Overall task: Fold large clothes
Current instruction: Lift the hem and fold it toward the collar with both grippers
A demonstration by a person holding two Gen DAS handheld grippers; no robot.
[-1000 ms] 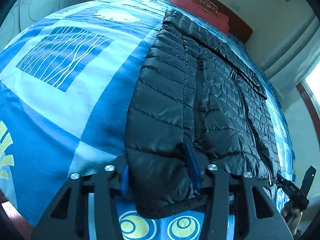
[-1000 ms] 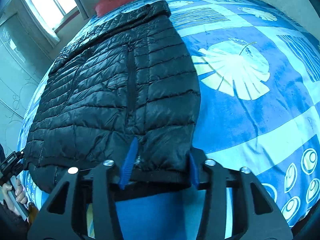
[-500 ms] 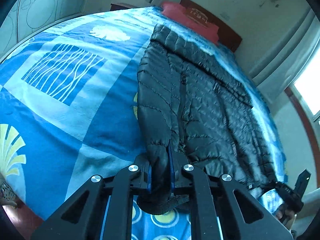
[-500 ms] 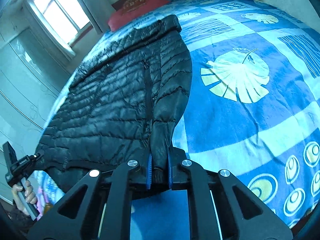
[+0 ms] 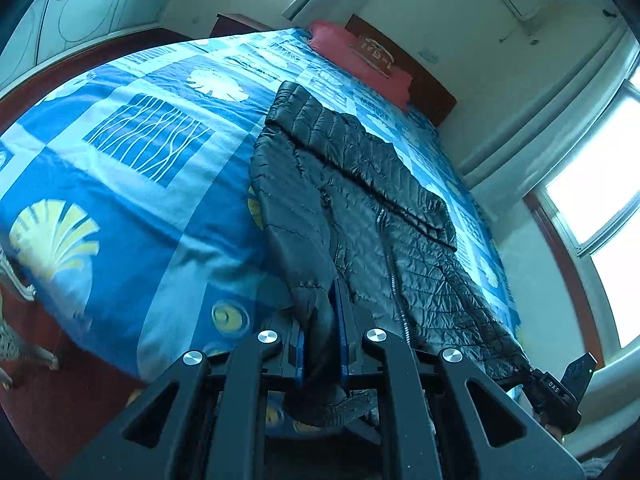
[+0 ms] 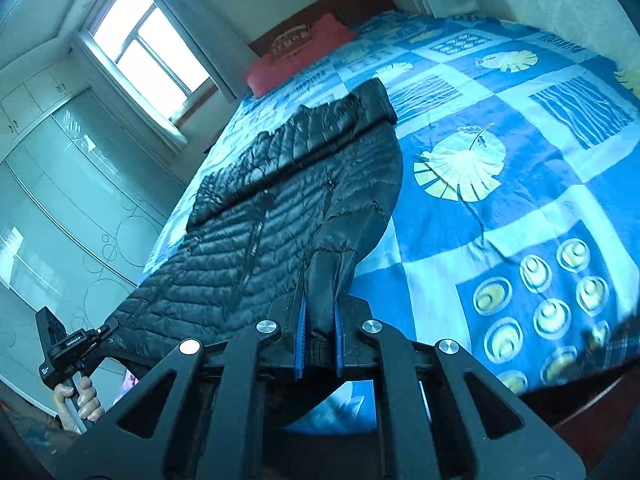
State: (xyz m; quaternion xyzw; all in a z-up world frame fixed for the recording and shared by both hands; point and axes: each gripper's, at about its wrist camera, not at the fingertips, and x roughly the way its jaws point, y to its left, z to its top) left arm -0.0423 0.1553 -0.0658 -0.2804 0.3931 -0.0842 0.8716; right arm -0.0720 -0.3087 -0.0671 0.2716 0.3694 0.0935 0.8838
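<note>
A black quilted puffer jacket (image 5: pixel 360 216) of glossy, stitched-channel fabric lies lengthwise on a bed, its hem end lifted at the near edge. The bed is covered by a blue patchwork bedspread (image 5: pixel 132 200) printed with pale leaves, shells and rings, soft and slightly wrinkled. The left hand-held gripper (image 5: pixel 322 344) is clamped on one hem corner of the jacket, blue pads pressing bunched fabric. The right hand-held gripper (image 6: pixel 318 336) is likewise closed on the other hem corner, smooth lining showing between its fingers. A red rectangular pillow (image 6: pixel 298 54) rests against the dark wooden headboard (image 6: pixel 320 4).
</note>
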